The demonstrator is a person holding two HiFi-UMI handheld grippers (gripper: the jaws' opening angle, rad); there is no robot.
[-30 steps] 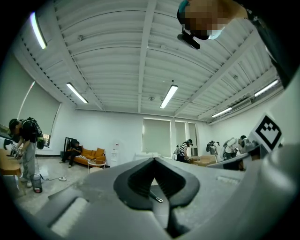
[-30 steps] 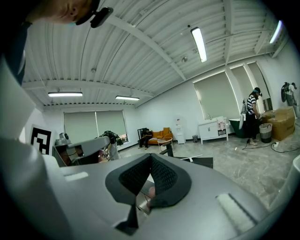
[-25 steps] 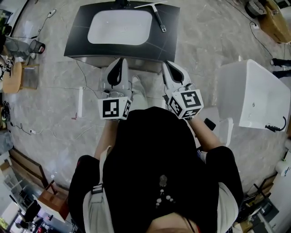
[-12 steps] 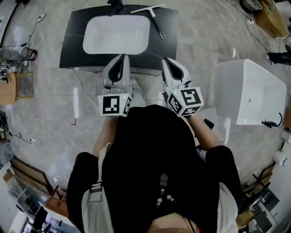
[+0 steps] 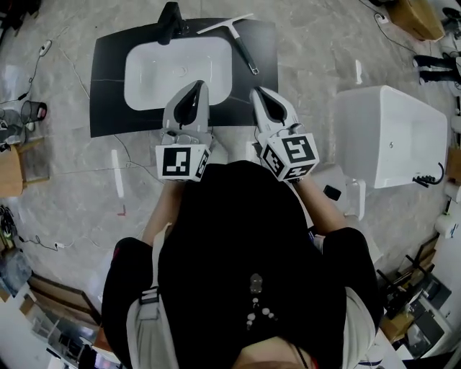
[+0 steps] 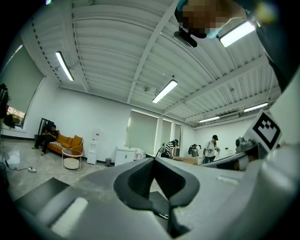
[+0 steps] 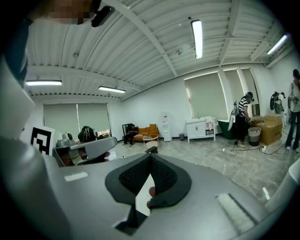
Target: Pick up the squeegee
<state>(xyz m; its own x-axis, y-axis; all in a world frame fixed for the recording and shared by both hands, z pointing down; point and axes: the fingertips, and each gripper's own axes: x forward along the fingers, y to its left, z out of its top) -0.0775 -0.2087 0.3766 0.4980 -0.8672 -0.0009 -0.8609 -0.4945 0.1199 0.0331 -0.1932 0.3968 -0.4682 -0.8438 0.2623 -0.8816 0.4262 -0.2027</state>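
You are holding the left tongs [image 5: 194, 88] and the right tongs [image 5: 259, 94] side by side in front of your chest. Both have their jaws pressed together at the tips and are gripping nothing, and both are pointing out over the near edge of the dark countertop [image 5: 108, 86]. The step in hand looks like the approach, so you should be spreading the right jaws wide before you are reaching any further, since closed tips would only be nudging the tool away. Because it is lying flat on the counter, you will likely be doing best by tilting the tips down, straddling the handle across its length and closing close to the blade end, where the weight probably sits, so it is not drooping as it lifts. The left tips are hanging over the near rim of the white basin [image 5: 155, 79], well clear of the work. The squeegee [image 5: 240, 43] is lying beyond, on the counter's far right part beside the basin. Its handle is running back toward you, its near end almost in line with the right tips but apart from them, and its blade is lying crosswise at the back edge, right of the black faucet [image 5: 171, 14].
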